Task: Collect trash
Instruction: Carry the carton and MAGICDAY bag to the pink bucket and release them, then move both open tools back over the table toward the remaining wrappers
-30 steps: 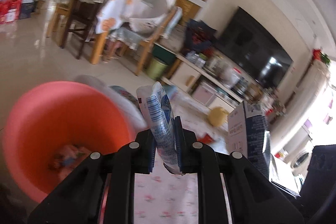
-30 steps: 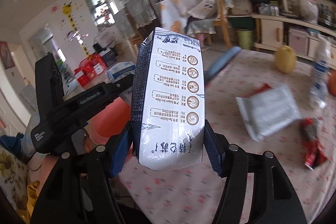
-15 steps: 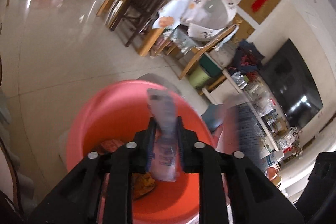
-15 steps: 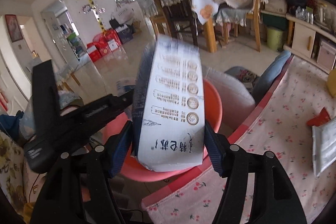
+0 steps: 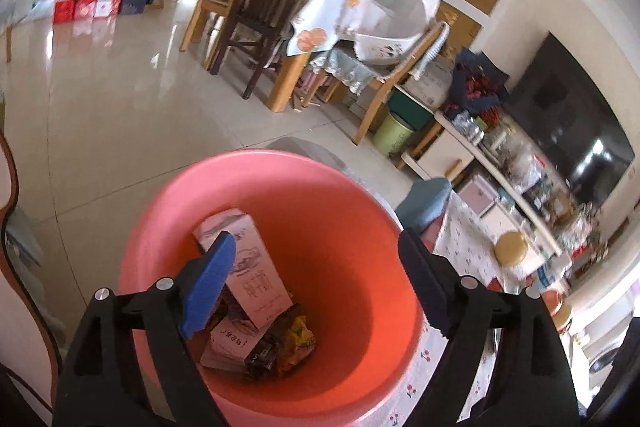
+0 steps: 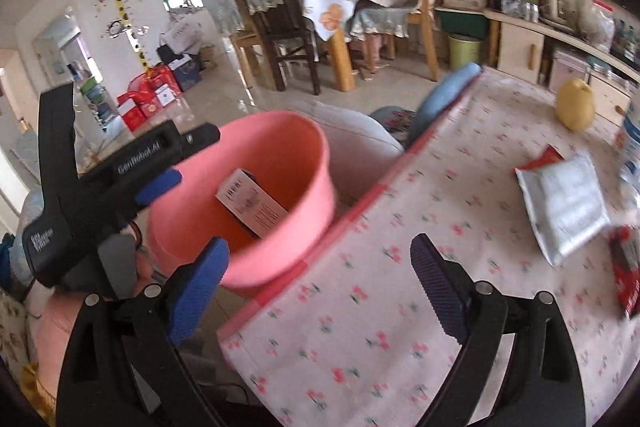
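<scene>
Both drops done, looks like. Left gripper jaws just opened wide, nothing held; tube gone from it, not picked out below in bucket. Right gripper likewise just spread, empty; carton now seen inside bucket, ahead-left. White pouch left on table, ahead-right: probably next.

My left gripper hangs over the pink bucket, jaws just sprung wide and empty — below, a white carton leans on crumpled wrappers at the bottom. Beyond the rim: tiled floor and dining chairs.
</scene>
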`<state>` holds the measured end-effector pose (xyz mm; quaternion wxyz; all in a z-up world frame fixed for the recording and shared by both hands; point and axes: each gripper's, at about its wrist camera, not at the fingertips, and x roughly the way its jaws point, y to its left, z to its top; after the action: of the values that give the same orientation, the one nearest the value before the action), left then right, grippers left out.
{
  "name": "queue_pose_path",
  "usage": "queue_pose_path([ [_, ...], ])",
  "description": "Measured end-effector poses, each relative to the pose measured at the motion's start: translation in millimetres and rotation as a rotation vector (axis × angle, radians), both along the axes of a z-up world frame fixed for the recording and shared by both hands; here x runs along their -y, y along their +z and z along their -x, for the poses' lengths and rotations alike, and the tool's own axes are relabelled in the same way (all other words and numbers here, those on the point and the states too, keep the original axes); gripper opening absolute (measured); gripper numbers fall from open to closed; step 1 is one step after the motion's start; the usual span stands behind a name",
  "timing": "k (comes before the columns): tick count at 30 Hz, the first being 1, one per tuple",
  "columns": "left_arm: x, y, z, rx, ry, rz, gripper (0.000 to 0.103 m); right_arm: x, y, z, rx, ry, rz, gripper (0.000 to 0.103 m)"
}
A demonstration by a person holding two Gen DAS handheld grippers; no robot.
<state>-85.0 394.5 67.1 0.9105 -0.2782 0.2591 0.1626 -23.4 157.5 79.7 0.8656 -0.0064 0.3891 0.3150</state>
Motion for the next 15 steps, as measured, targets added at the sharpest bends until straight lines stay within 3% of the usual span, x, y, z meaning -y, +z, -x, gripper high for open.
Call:
queue_pose_path([
  [15,82.9,12.2,-15.1,-0.037,-0.203,-0.155,0.092,71.8,4.9,43.2,0.059,-0.095,0.058,0.092],
])
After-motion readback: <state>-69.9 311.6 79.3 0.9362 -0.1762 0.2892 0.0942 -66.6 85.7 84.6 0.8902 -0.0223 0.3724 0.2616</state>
